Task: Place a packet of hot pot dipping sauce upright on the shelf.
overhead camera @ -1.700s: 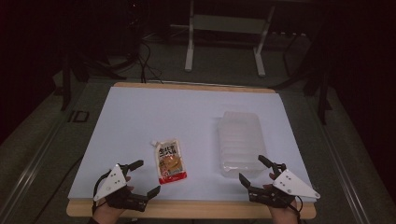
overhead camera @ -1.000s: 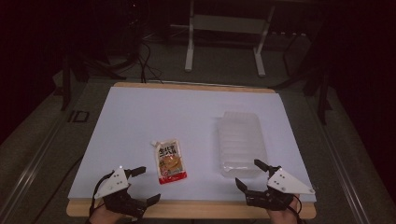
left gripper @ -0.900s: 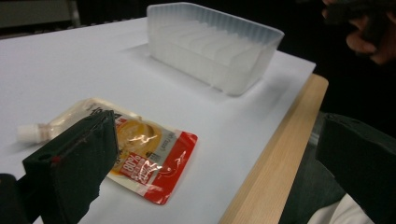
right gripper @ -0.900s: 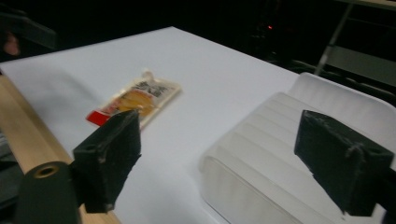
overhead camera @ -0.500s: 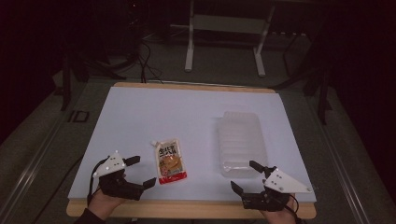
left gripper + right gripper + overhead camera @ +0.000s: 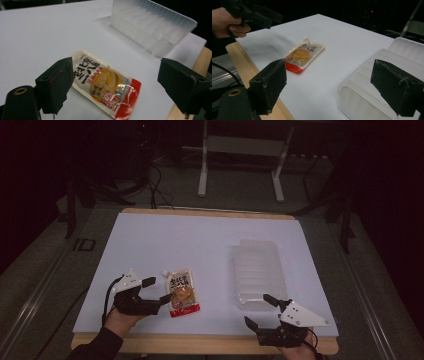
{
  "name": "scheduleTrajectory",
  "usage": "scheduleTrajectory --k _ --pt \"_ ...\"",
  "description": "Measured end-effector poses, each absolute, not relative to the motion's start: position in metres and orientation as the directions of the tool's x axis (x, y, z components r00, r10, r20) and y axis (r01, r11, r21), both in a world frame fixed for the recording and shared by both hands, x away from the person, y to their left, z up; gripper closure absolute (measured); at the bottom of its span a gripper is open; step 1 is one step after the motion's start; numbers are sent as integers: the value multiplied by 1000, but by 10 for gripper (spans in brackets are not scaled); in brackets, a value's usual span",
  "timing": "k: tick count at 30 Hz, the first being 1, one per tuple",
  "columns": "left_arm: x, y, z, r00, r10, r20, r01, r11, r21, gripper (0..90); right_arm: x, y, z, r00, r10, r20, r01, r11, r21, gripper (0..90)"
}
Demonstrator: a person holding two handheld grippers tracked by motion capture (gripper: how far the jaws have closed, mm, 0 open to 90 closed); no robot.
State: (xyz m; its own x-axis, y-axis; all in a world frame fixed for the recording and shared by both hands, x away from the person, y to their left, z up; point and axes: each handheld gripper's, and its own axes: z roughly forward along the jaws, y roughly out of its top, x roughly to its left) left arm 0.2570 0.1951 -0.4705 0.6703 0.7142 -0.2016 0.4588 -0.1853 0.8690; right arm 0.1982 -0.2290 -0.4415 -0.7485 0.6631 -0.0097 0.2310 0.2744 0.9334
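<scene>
Pouch (image 6: pixel 181 291) lies beside the hollow clear tray (image 6: pixel 257 272).

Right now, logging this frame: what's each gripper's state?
Left gripper: open, jaws just closing a little, beside the sauce pouch, not gripping it.
Right gripper: open, holding nothing.

My left gripper (image 6: pixel 157 290) is now closer to the flat orange and red printed food pouch (image 6: pixel 181 292), away from the table's near edge, its jaws just closing slightly around nothing.
</scene>
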Motion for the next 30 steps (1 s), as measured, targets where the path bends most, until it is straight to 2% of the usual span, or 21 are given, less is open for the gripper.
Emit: scheduleTrajectory --k 6,12,18,22,30 --pt "269 194 -474 634 743 -216 494 -175 852 193 199 -229 -442 -754 657 -5 234 275 932 134" --pt "282 191 -482 554 805 -212 538 -151 830 210 199 -229 -442 -758 652 0 237 276 932 135" --pt "292 183 -492 525 830 -188 569 -178 803 246 199 -228 -443 -762 648 1 237 278 931 137" --pt "302 170 -503 448 883 -141 624 -196 756 284 200 -228 -443 -765 644 3 241 283 928 137" --pt "315 160 -516 389 907 -163 672 -159 724 311 200 -227 -444 -770 638 0 240 290 927 140"
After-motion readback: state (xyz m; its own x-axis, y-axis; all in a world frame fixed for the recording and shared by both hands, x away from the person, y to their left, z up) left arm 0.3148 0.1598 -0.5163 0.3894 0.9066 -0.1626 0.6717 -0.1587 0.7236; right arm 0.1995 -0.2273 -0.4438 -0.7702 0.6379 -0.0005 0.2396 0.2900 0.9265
